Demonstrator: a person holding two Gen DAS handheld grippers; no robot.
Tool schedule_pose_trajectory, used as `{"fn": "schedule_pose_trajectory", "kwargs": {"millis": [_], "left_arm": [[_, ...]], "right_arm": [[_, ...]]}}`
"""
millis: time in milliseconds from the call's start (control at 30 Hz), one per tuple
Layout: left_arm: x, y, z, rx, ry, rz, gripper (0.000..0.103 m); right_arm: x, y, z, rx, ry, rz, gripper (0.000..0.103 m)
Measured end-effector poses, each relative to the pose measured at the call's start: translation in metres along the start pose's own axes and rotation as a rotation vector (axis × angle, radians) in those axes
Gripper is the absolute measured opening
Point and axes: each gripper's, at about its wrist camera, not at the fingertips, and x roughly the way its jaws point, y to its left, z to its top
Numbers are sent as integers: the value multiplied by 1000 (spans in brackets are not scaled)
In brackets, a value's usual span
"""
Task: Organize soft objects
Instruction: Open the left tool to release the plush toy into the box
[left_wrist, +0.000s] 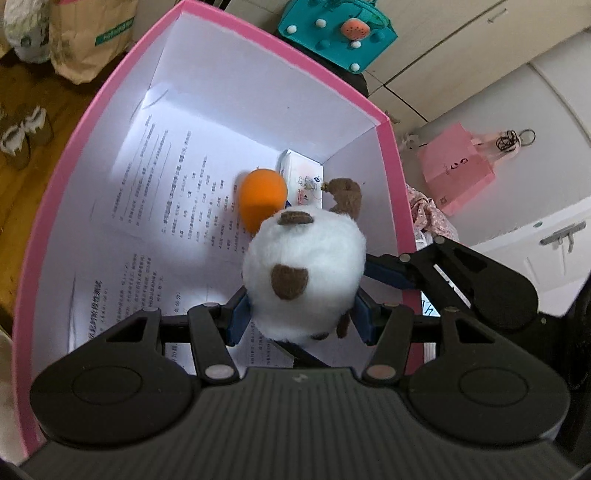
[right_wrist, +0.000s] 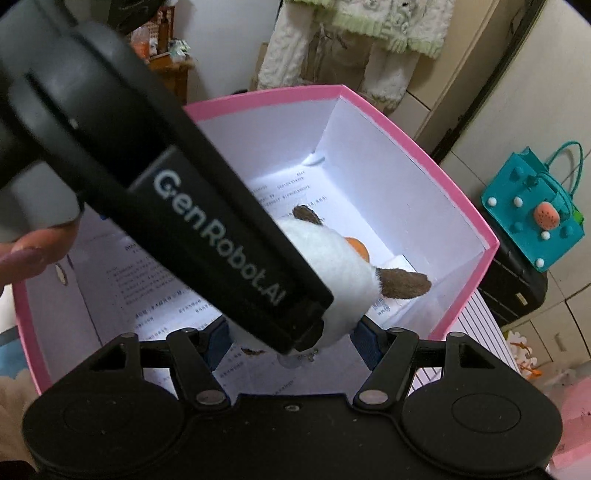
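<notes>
My left gripper (left_wrist: 301, 314) is shut on a white plush toy with brown patches (left_wrist: 306, 273) and holds it inside the pink box (left_wrist: 55, 221). An orange ball (left_wrist: 260, 199) and a white packet (left_wrist: 304, 177) lie on the box floor at the far corner. In the right wrist view the left gripper's black body (right_wrist: 207, 229) crosses in front of the plush (right_wrist: 332, 258). My right gripper (right_wrist: 291, 341) is open and empty, hovering over the box's near edge just behind the plush. The orange ball (right_wrist: 358, 247) peeks out past the plush.
Printed paper sheets (left_wrist: 166, 206) line the box floor. A teal bag (left_wrist: 336, 29) stands beyond the box, also in the right wrist view (right_wrist: 532, 214). A pink paper bag (left_wrist: 458, 170) lies right. Paper sacks (left_wrist: 85, 37) stand on the wooden floor at left.
</notes>
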Motion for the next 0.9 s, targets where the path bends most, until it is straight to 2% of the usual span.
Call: {"fn": "schedule_pose_trajectory", "kwargs": {"millis": [200, 300, 433, 633, 900], "left_arm": [[4, 1, -1, -8, 23, -4, 51], [3, -3, -4, 3, 26, -1, 50], [-15, -15, -13, 80, -24, 45, 53], [-55, -41, -36, 251, -104, 153, 58], [-109, -72, -71, 401, -167, 218, 62]], "right_arm": [[-14, 8, -7, -20, -41, -40, 76], [-23, 7, -14, -6, -80, -17, 73], [-40, -2, -27, 58, -152, 27, 71], [-78, -20, -56, 204, -263, 150, 72], [-111, -19, -78, 260, -317, 179, 72]]}}
